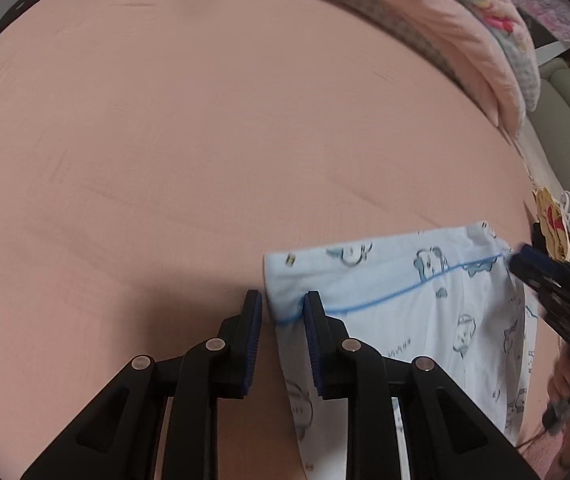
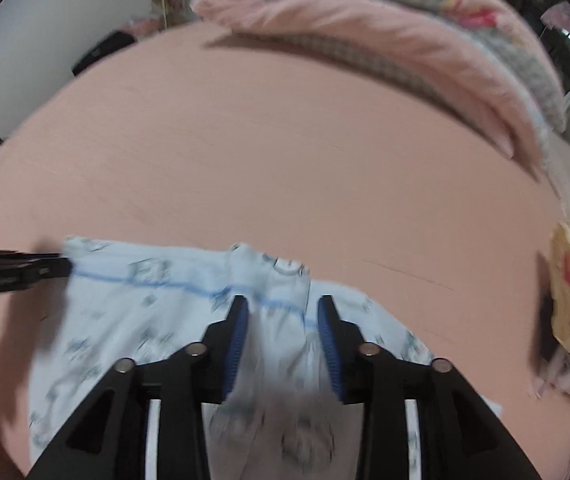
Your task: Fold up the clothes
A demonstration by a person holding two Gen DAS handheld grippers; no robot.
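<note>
The pale blue printed garment (image 1: pixel 425 312) lies on the pink sheet (image 1: pixel 205 140). The left gripper (image 1: pixel 283 306) stands at 9 o'clock of it, seemingly pinching its corner hem, though a gap shows. At 3 o'clock, the right gripper (image 2: pixel 283 312) is spread, cloth loose between.
</note>
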